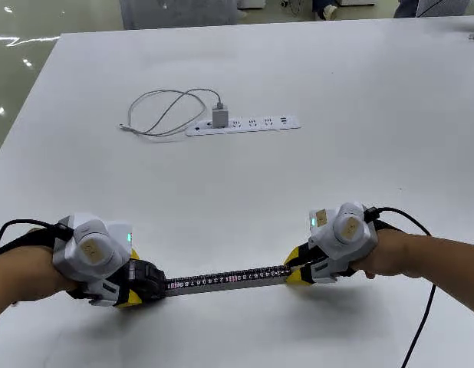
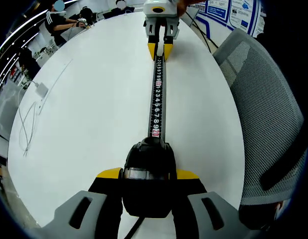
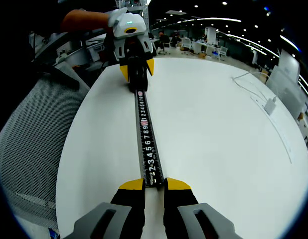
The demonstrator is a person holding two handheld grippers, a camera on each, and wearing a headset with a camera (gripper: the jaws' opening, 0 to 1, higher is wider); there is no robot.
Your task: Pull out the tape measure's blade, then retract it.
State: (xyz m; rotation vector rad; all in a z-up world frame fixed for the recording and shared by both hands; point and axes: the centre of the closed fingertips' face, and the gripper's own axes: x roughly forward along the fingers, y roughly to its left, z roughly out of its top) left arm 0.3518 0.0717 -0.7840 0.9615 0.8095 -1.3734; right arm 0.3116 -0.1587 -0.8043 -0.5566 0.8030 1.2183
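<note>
My left gripper (image 1: 133,285) (image 2: 149,174) is shut on the black tape measure case (image 1: 147,279) (image 2: 149,167) near the table's front edge. Out of the case runs the blade (image 1: 225,278) (image 2: 157,99) (image 3: 147,144), a dark strip with white numerals, stretched low over the white table (image 1: 245,184). My right gripper (image 1: 296,267) (image 3: 154,185) is shut on the blade's end. In the right gripper view the case (image 3: 136,69) sits far off between the left gripper's yellow-tipped jaws; in the left gripper view the right gripper (image 2: 159,47) holds the far end.
A white power strip (image 1: 245,124) with a plugged-in charger (image 1: 220,116) and a coiled white cable (image 1: 164,111) lies further back on the table. A grey mesh chair (image 2: 266,114) (image 3: 39,129) stands at the table's near edge. People sit at the far end in the left gripper view.
</note>
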